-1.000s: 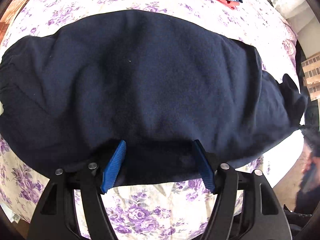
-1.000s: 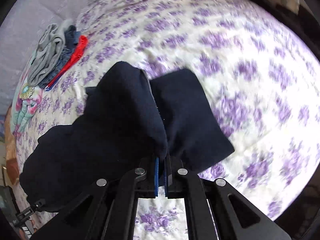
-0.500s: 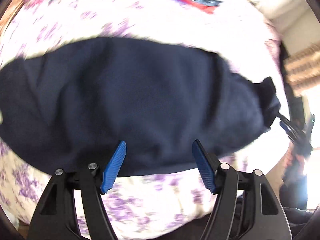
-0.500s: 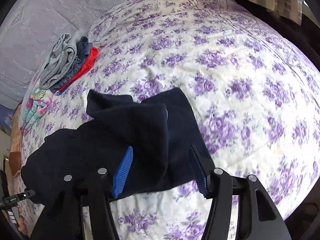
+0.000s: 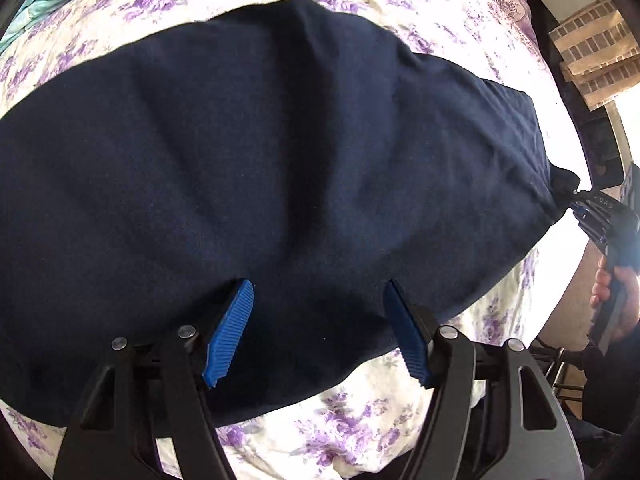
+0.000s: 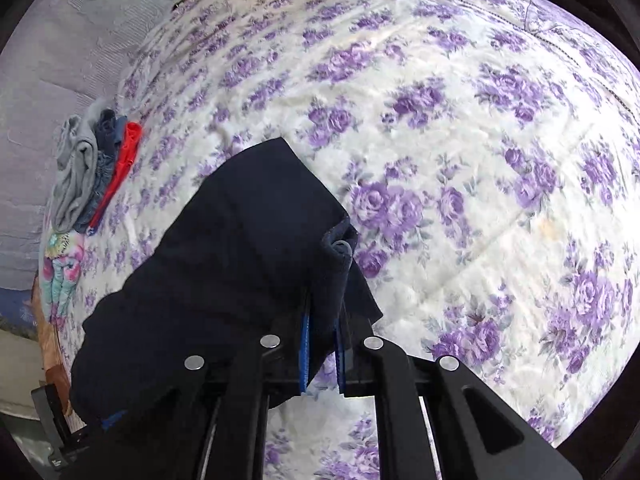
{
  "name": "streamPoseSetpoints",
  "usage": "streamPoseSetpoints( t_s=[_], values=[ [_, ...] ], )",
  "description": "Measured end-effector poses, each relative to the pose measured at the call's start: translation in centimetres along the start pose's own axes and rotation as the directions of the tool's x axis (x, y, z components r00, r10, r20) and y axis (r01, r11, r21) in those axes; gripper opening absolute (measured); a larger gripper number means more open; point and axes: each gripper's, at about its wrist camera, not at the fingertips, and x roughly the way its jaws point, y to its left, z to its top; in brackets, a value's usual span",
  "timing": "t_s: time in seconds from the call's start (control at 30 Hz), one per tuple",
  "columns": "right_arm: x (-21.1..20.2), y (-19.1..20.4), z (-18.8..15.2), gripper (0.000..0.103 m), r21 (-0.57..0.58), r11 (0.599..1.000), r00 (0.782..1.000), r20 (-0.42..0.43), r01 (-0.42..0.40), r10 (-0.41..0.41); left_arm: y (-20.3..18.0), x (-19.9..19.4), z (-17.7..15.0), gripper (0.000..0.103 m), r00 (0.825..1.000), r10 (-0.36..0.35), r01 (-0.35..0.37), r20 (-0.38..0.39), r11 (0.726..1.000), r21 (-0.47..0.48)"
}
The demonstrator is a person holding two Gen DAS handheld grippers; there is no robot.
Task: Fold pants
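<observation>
Dark navy fleece pants [image 5: 280, 160] lie spread over the white quilted bedspread with purple roses [image 6: 480, 160]. Left gripper [image 5: 318, 330] hovers over their near edge, blue ribbed pads apart, cloth beneath but not pinched. Right gripper [image 6: 322, 354] jaws have just been closing, now clamped on a bunched fold of the pants. Small pile of grey, blue and red clothes [image 6: 92, 172] far left of right gripper

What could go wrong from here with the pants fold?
1. The right gripper has just been closing on a bunched corner of the pants; only a small fold sits between its pads, so it may slip out if pulled.
2. The left gripper is open above the cloth, holding nothing; a one-sided pull could skew the fold.
3. Dragging may rumple the bedspread.
</observation>
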Motion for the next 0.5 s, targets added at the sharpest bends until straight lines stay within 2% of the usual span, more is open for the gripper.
streamPoseSetpoints(
  t_s=[0.03,0.07,0.1,0.13,0.17,0.2,0.23,0.27,0.3,0.33,0.37,0.43,0.5],
  values=[
    [0.3,0.2,0.0,0.013,-0.025,0.999,1.000,-0.009,0.029,-0.029,0.0,0.2,0.1,0.066,1.000,-0.003,0.003,0.002,1.000,-0.005],
    [0.2,0.5,0.0,0.021,-0.052,0.997,0.998,-0.006,0.060,-0.061,0.1,0.2,0.1,0.066,1.000,-0.008,0.008,0.004,1.000,-0.010],
    [-0.4,0.9,0.1,0.037,-0.083,0.988,0.992,0.008,0.128,-0.128,0.2,-0.1,0.2,0.066,1.000,-0.014,0.014,0.007,1.000,-0.014],
    [-1.2,1.4,0.1,0.050,-0.115,0.965,0.971,0.039,0.237,-0.234,0.1,-0.4,0.2,0.066,1.000,-0.020,0.020,0.010,1.000,-0.019],
    [-2.4,2.1,0.2,0.058,-0.155,0.931,0.943,0.098,0.330,-0.317,0.4,-0.8,0.0,0.065,1.000,-0.025,0.026,0.013,0.999,-0.025],
    [-3.8,3.1,0.1,0.058,-0.202,0.911,0.930,0.160,0.360,-0.332,0.8,-1.4,-0.3,0.065,0.999,-0.029,0.029,0.021,0.999,-0.034],
    [-4.9,4.2,0.1,0.058,-0.252,0.903,0.932,0.200,0.347,-0.302,1.8,-2.2,-0.6,0.065,0.999,-0.030,0.031,0.031,0.999,-0.040],
    [-5.6,6.2,0.3,0.058,-0.325,0.898,0.948,0.211,0.296,-0.237,2.0,-2.5,-0.9,0.065,0.999,-0.027,0.029,0.046,0.998,-0.051],
    [-5.8,8.5,0.6,0.058,-0.408,0.887,0.971,0.185,0.216,-0.152,2.3,-2.7,-1.0,0.065,0.998,-0.017,0.020,0.054,0.998,-0.066],
    [-5.6,11.2,0.9,0.058,-0.490,0.862,0.988,0.137,0.127,-0.067,3.1,-2.9,-0.9,0.065,0.998,0.000,0.005,0.056,0.995,-0.096],
    [-5.1,14.5,1.0,0.058,-0.578,0.815,0.996,0.086,0.039,0.013,3.8,-2.8,-1.1,0.065,0.998,-0.003,0.010,0.057,0.993,-0.121],
    [-3.3,21.3,1.1,0.059,-0.708,0.695,0.989,-0.042,-0.129,0.141,5.6,-2.5,-1.4,0.064,0.995,-0.073,0.084,0.063,0.976,-0.202],
    [-0.6,27.7,1.1,0.059,-0.773,0.573,0.960,-0.176,-0.273,0.219,6.9,-2.5,-2.3,0.064,0.990,-0.119,0.135,0.076,0.956,-0.259]
  ],
)
